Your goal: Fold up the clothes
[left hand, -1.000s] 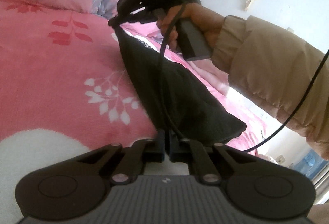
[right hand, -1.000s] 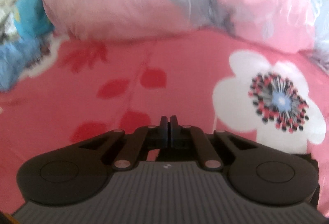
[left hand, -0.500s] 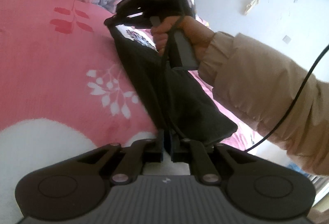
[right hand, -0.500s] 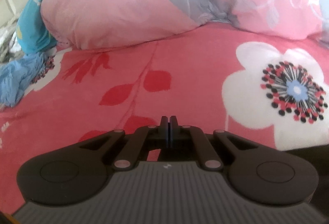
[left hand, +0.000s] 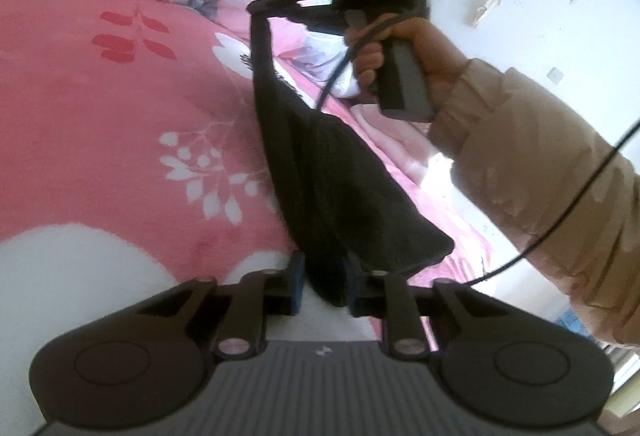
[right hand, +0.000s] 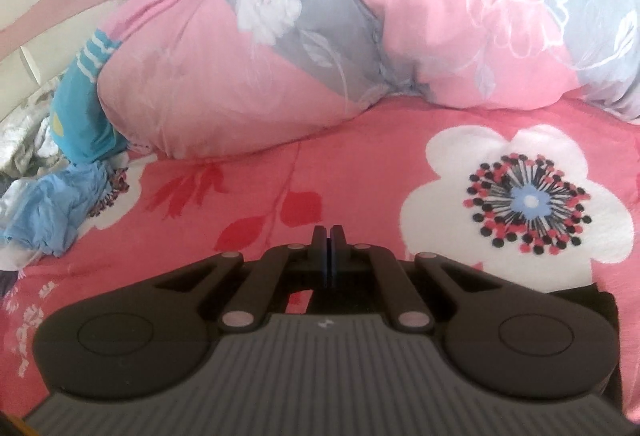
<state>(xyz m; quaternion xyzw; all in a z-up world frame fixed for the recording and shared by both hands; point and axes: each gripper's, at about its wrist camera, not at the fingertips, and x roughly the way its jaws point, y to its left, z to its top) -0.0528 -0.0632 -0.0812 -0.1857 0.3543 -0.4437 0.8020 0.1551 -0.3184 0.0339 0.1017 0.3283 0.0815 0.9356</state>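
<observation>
A black garment hangs stretched between the two grippers above the pink floral bedspread. In the left wrist view my right gripper is raised at the top, held by a hand, and is shut on the garment's upper corner. My left gripper is at the bottom. Its jaws have parted: the garment's lower end still sits between them, with a gap beside the left pad. In the right wrist view the right gripper has its pads together, and black cloth shows under its body.
Pink and grey floral pillows lie along the head of the bed. Blue and white crumpled clothes are heaped at the bed's left edge. A beige sleeve and a trailing black cable cross the right side.
The left jaws went from pinched on the garment to apart. The right gripper moved up and rightward in the left wrist view, carrying the garment's corner; its own view now faces the pillows more.
</observation>
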